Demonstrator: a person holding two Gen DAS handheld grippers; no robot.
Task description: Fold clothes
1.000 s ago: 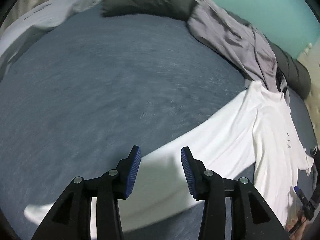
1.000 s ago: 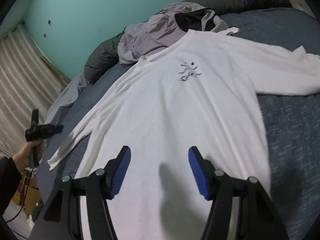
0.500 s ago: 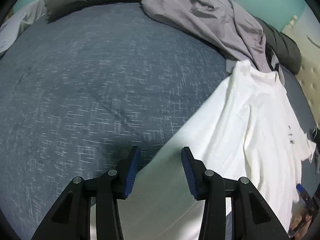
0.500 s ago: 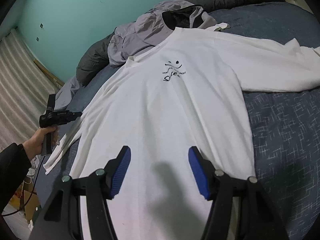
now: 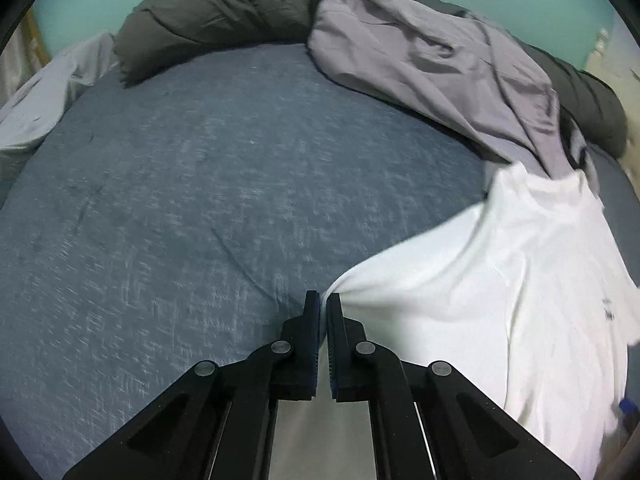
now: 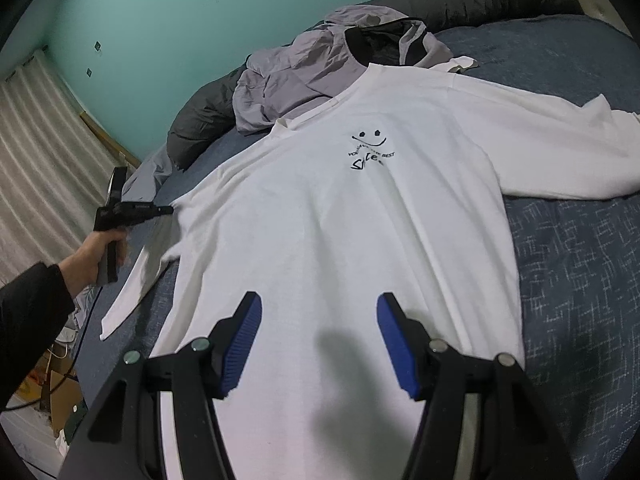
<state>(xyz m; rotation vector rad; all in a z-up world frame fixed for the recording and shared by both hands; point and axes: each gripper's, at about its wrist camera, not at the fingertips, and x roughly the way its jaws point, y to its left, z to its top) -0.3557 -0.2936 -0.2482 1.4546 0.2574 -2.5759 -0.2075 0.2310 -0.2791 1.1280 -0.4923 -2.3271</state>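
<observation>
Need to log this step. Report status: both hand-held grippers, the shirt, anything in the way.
Left hand-held gripper shut on sleeve of white shirt. Right hand-held gripper open over hem, empty. Grey jacket lies at collar.

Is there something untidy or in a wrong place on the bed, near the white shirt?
Yes. A crumpled grey garment lies heaped at the white shirt collar, partly overlapping it, and the shirt's sleeve is bunched where the left gripper pinches it. Nothing looks damaged.
</observation>
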